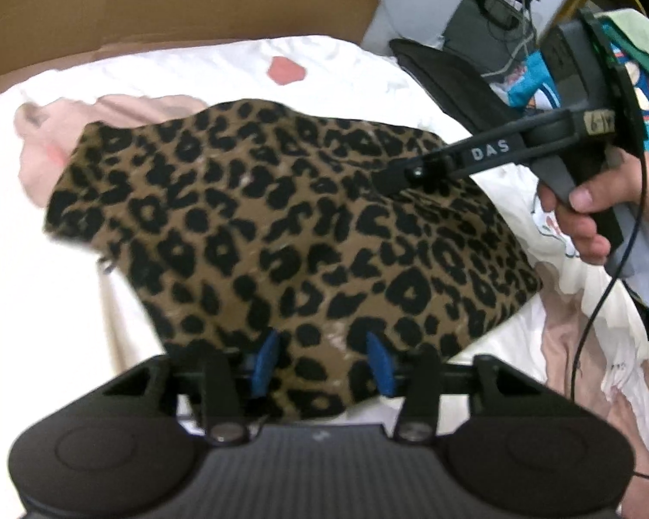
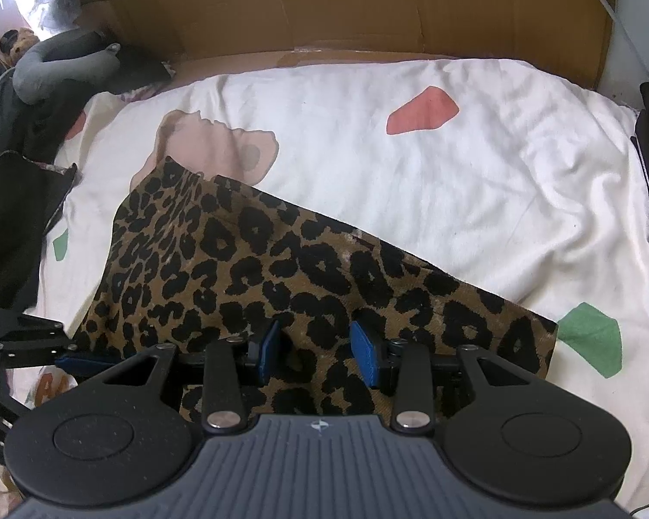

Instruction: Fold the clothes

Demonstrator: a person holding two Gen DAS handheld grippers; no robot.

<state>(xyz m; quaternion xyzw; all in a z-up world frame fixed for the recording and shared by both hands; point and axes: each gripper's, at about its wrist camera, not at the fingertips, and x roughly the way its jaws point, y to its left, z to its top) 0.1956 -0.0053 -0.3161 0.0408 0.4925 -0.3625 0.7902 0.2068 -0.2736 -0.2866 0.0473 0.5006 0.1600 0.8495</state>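
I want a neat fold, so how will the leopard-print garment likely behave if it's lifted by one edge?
The leopard-print garment is probably floppy: it lies in soft humps and creases on the bedsheet, so it would likely droop from a lifted edge. It looks fairly thick and knitted, so likely grippy, not slippery. Pushed, it would probably bunch up on the wrinkled sheet, not slide.

Garment (image 2: 281,268) on bedsheet (image 2: 454,164), before cardboard (image 2: 324,8)
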